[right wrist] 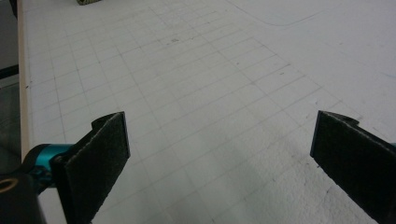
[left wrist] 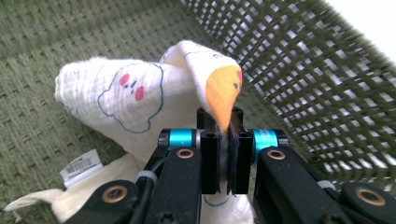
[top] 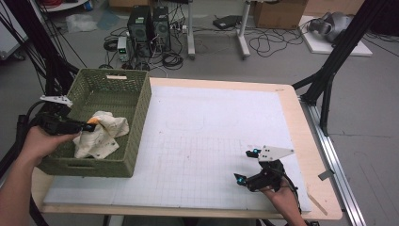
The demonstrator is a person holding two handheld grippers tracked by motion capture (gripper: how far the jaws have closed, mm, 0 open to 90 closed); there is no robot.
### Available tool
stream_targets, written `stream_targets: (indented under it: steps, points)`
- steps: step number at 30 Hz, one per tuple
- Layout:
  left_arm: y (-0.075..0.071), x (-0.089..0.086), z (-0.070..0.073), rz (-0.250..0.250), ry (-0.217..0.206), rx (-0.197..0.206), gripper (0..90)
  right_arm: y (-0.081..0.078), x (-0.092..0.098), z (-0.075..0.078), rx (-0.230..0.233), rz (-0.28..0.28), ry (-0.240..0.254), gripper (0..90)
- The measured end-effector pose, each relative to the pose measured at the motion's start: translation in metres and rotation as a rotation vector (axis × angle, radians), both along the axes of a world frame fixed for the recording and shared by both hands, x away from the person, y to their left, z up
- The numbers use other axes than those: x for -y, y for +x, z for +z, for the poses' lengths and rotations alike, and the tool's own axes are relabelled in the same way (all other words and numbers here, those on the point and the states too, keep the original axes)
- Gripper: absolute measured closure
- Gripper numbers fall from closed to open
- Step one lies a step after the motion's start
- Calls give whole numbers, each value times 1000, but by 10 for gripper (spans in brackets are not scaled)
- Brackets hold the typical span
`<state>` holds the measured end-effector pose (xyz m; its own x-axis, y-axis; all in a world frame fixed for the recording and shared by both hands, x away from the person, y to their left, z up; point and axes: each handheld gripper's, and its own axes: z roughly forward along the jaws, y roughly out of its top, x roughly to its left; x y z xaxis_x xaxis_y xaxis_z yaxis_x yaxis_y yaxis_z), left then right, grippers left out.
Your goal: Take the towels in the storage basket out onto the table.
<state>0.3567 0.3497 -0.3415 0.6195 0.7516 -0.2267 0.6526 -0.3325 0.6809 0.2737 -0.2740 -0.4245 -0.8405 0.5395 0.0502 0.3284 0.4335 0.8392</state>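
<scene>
The cloth (top: 101, 133) lies in the basket (top: 141, 101) at the table's (top: 301, 122) left.

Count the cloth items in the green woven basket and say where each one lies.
1. A cream printed cotton cloth lies crumpled at the near end of the green woven basket, one fold pinched in the left gripper. Nothing else shows, though the cloth could hide something beneath it.

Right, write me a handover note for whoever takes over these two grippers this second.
Left gripper: shut on a fold of the printed cloth, inside the green woven basket at the table's left.
Right gripper: open, holding nothing, low over the white gridded mat near the front right.
Done: the cloth is gripped; most of it lies crumpled on the basket floor.
Left: probably lift the cloth out of the basket and onto the mat, with the right gripper free to help.
</scene>
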Motion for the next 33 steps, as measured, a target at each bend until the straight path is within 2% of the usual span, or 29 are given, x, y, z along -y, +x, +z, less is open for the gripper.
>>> stream_targets:
  steps: [1,2,8,9,10,11,17,19,21,27,31,33]
  points:
    - [-1,-1,2,-2,-9,6,856,0,0,0,1,0,-1,37]
    - [-3,-4,5,-3,-37,19,856,0,0,0,1,1,-1,37]
    - [-8,-10,13,-2,-96,51,856,0,1,0,1,-1,1,37]
    - [-10,-12,18,-2,-125,65,856,0,1,0,1,-3,4,37]
    - [-10,-12,18,-2,-125,65,856,0,1,0,1,-4,6,37]
    - [-11,-12,19,4,-149,71,856,0,1,0,1,-4,5,37]
    - [-16,-12,36,-11,-228,129,856,1,1,0,-3,-9,5,37]
    - [-17,-12,40,-16,-235,138,856,1,1,0,-2,-10,6,37]
    - [-18,-11,47,-19,-261,160,856,1,2,0,0,-9,5,37]
    - [-21,-9,66,-36,-302,199,857,1,2,0,-3,-14,8,37]
    - [-24,-7,79,-44,-352,234,857,1,2,0,-8,-13,8,37]
    - [-24,-5,86,-50,-361,247,857,2,2,0,-5,-14,8,37]
